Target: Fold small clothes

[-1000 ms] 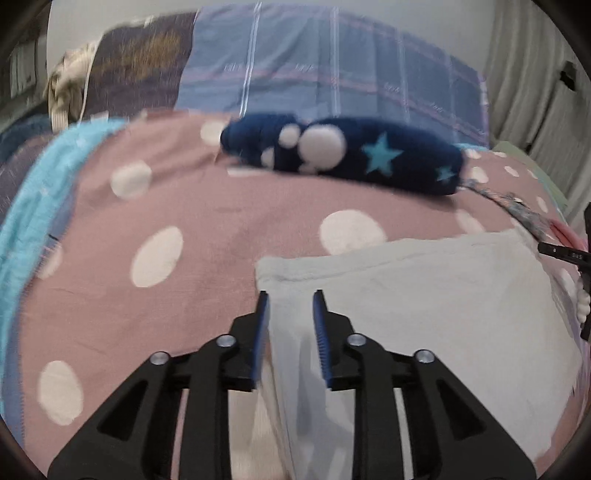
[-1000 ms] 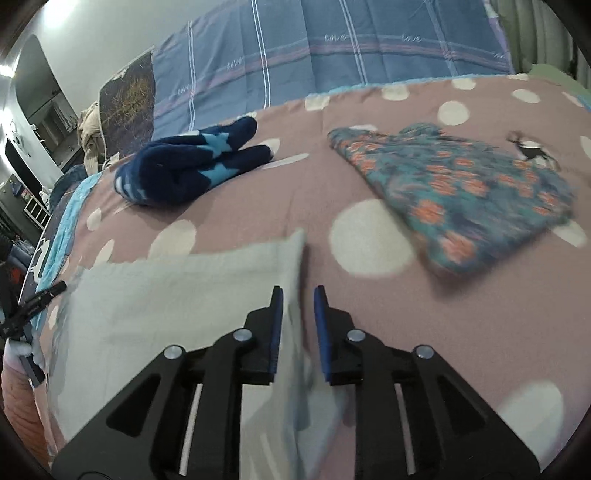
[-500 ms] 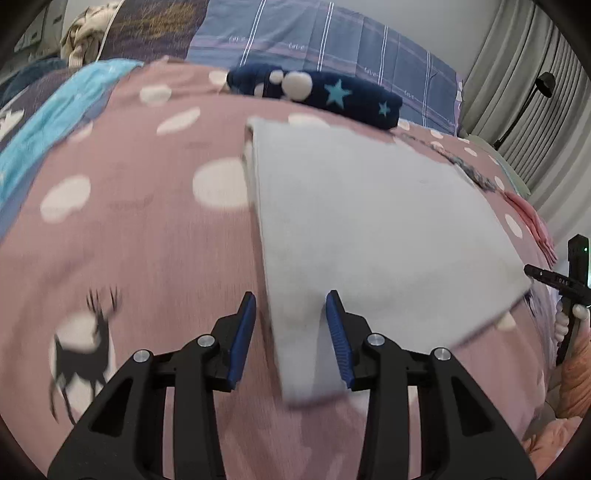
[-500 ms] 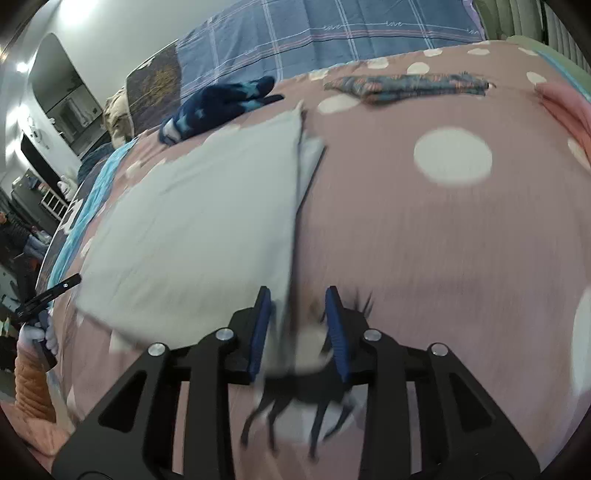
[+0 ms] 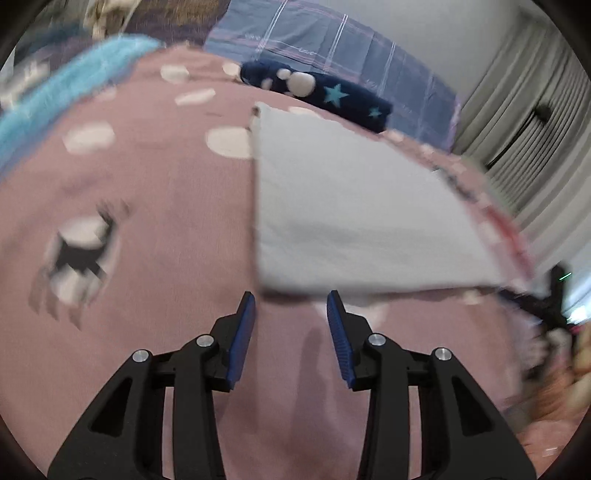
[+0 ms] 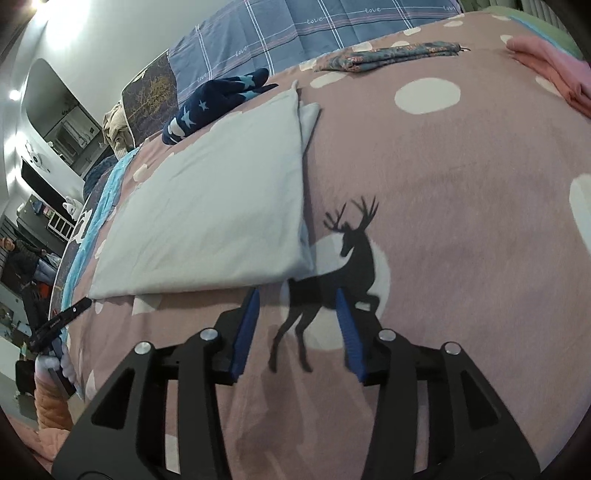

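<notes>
A pale grey folded garment (image 5: 351, 206) lies flat on the pink spotted blanket (image 5: 147, 221); it also shows in the right wrist view (image 6: 214, 214). My left gripper (image 5: 291, 306) is open and empty, just short of the garment's near left corner. My right gripper (image 6: 295, 306) is open and empty, just short of the near right corner, over a black deer print (image 6: 340, 266). A navy star-patterned garment (image 5: 321, 92) lies beyond the grey one, also visible from the right wrist (image 6: 218, 99).
A folded teal floral garment (image 6: 391, 55) and a pink garment (image 6: 550, 70) lie far right on the blanket. A blue plaid pillow (image 6: 295, 33) is at the back. The blanket's turquoise edge (image 5: 55, 103) runs along the left. Grey curtains (image 5: 535, 122) hang at the right.
Both grippers have opened wider, let go of the grey garment and pulled back toward me. The garment now lies flat, folded over on itself.
</notes>
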Demonstrator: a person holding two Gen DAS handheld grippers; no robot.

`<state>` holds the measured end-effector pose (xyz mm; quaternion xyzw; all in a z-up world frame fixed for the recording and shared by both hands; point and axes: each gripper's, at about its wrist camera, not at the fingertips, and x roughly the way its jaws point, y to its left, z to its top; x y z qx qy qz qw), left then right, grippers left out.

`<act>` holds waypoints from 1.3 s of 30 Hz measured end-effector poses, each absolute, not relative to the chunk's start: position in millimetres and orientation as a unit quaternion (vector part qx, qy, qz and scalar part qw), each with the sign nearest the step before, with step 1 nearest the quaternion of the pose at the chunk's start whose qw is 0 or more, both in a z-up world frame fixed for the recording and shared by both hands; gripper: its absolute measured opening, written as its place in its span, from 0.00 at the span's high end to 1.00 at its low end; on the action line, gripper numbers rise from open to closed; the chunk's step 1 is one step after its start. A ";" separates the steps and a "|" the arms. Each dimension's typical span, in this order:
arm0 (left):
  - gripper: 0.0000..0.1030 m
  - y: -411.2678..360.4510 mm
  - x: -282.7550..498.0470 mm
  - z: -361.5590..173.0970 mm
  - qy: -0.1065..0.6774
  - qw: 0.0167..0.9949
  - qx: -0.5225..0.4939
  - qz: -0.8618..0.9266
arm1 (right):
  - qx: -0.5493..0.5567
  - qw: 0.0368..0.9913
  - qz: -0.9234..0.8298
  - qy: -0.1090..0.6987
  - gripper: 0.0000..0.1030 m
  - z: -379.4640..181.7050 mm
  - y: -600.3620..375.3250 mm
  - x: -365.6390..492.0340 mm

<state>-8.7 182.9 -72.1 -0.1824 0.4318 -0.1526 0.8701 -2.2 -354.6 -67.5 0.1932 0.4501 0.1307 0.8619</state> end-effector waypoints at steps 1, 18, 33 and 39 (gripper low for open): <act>0.60 183.3 -10.6 -74.5 0.434 0.860 -0.208 -0.169 | 0.199 0.860 0.132 0.451 0.52 -67.4 -353.0 -3.0; 0.98 190.0 32.6 -87.9 0.359 0.838 -0.362 -0.196 | 0.371 0.823 0.096 0.420 0.98 -79.5 -345.6 37.3; 0.96 179.1 -14.0 -85.5 0.408 0.858 -0.263 -0.166 | 0.280 0.841 0.035 0.462 0.91 -75.1 -355.1 -7.3; 0.87 197.7 -23.5 -66.9 0.371 0.892 -0.227 -0.125 | 0.140 0.900 -0.059 0.409 0.75 -25.7 -331.4 -12.1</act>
